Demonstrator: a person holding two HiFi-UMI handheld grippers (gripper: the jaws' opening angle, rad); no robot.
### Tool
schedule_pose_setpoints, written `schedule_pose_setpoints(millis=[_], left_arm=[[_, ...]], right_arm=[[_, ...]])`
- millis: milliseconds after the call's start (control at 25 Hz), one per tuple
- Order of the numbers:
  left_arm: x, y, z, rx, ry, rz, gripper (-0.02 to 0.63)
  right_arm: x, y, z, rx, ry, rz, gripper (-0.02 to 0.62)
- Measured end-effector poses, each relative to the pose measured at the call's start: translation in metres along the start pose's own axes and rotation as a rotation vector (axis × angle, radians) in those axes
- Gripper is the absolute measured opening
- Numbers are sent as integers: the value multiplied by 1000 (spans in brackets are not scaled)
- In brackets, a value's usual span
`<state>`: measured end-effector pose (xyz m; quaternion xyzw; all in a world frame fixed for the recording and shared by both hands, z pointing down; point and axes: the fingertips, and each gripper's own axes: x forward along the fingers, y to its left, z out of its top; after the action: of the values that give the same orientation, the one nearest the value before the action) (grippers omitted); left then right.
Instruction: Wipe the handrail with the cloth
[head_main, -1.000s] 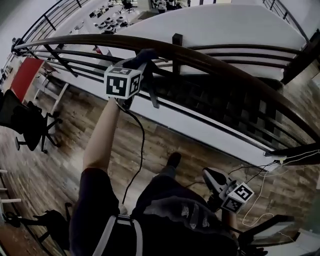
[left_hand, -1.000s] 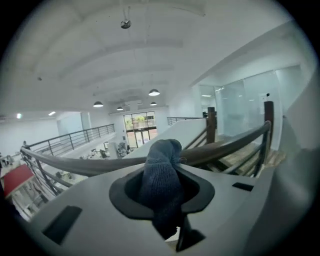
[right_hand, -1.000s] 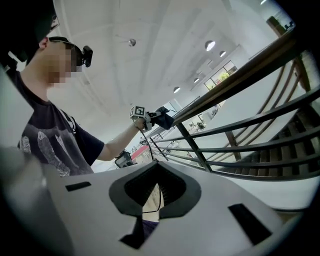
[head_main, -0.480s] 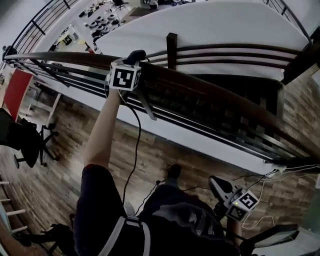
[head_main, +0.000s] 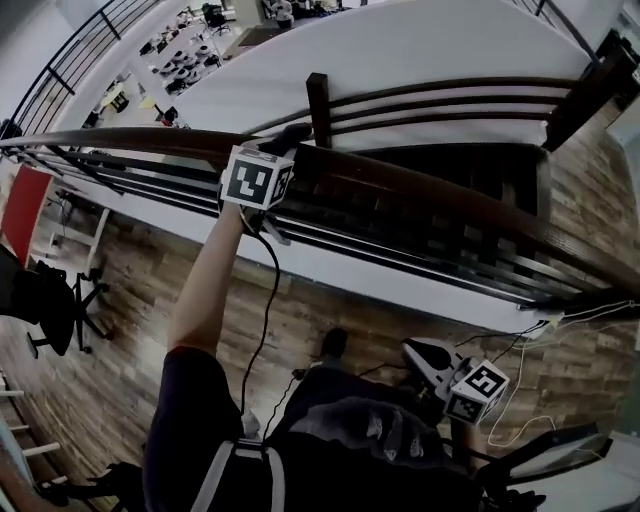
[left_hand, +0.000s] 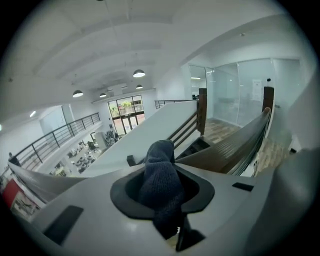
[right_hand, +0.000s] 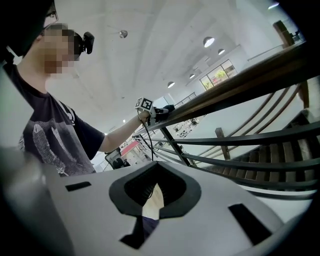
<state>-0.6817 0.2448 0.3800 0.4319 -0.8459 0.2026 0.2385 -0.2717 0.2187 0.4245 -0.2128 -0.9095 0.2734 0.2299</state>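
Note:
The brown wooden handrail (head_main: 430, 195) curves across the head view from the left edge to the right edge. My left gripper (head_main: 283, 140) is up at the rail, shut on a dark blue cloth (head_main: 291, 134) that lies against the rail's top, just left of a dark post (head_main: 318, 100). In the left gripper view the cloth (left_hand: 161, 180) bulges out between the jaws of the left gripper (left_hand: 162, 200), with the handrail (left_hand: 235, 145) running off to the right. My right gripper (head_main: 425, 356) hangs low by my right hip, shut and holding nothing. The right gripper (right_hand: 150, 200) looks up at the handrail (right_hand: 240, 82).
Dark metal bars (head_main: 420, 262) run under the rail, with stairs (head_main: 450, 190) beyond them. An office chair (head_main: 45, 290) stands at the left on the wood floor. Cables (head_main: 525, 345) lie on the floor at the right. A lower floor with desks (head_main: 185, 60) shows far beyond.
My left gripper has slid the cloth along the handrail toward the dark post. The right gripper has stayed low at my side.

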Motion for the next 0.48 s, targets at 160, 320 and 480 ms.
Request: schedule_pose_setpoints(millis=[160, 320, 480], left_arm=[[12, -82, 20, -48, 20, -19, 92], [16, -174, 45, -73, 25, -44, 93], [32, -289, 73, -95, 25, -101, 94]], right_arm=[[-75, -38, -12, -70, -18, -32, 3], [-166, -70, -24, -57, -70, -69, 4], [-257, -94, -40, -14, -100, -67, 3]])
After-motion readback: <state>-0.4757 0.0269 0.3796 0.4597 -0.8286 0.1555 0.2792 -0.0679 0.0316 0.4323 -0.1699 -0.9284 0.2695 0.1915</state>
